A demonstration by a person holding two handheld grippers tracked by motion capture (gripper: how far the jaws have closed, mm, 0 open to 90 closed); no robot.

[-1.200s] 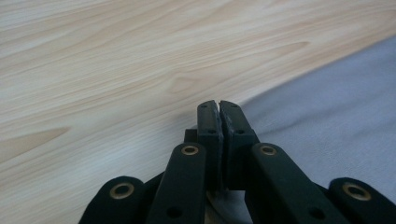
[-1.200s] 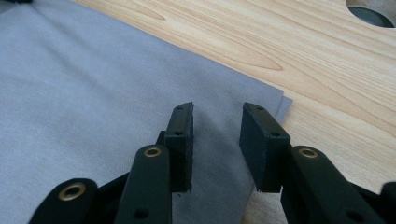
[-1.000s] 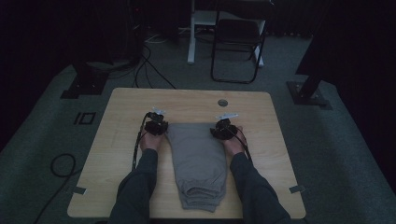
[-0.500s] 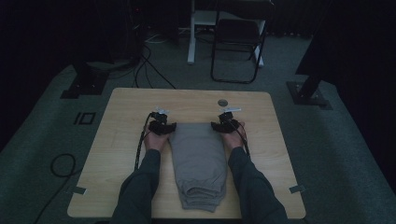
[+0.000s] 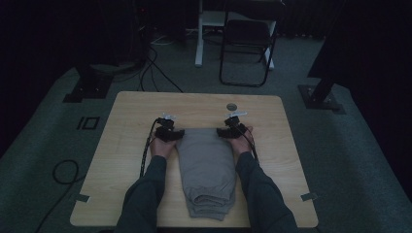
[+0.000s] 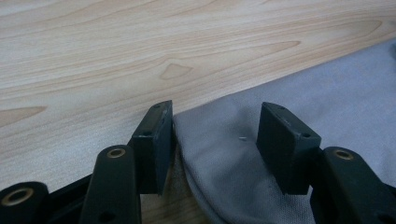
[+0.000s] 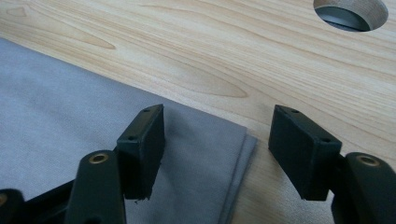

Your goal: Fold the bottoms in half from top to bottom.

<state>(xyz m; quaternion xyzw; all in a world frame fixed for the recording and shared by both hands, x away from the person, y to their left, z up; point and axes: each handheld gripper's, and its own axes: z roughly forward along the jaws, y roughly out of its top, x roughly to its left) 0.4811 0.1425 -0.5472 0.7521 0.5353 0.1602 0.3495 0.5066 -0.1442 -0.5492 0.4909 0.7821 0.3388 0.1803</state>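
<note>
Now, left gripper [image 6: 212, 140]: my jaws have just opened, cloth corner loose between them.
Right gripper [image 7: 217, 149]: just opened too, straddling the corner.
Folded grey garment [image 5: 206, 167]: flat on table [image 5: 126, 121].

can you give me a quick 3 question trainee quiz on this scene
1. True or false: the left gripper is clamped on the grey folded garment.
2. What lies between the jaws of the right gripper? A) a far corner of the garment B) a cup C) a cable
3. What round feature marks the table beyond the right gripper?

Key: 1 false, its jaws have just been opening, with cloth lying loose between them. 2 A. 3 a round hole.
</note>
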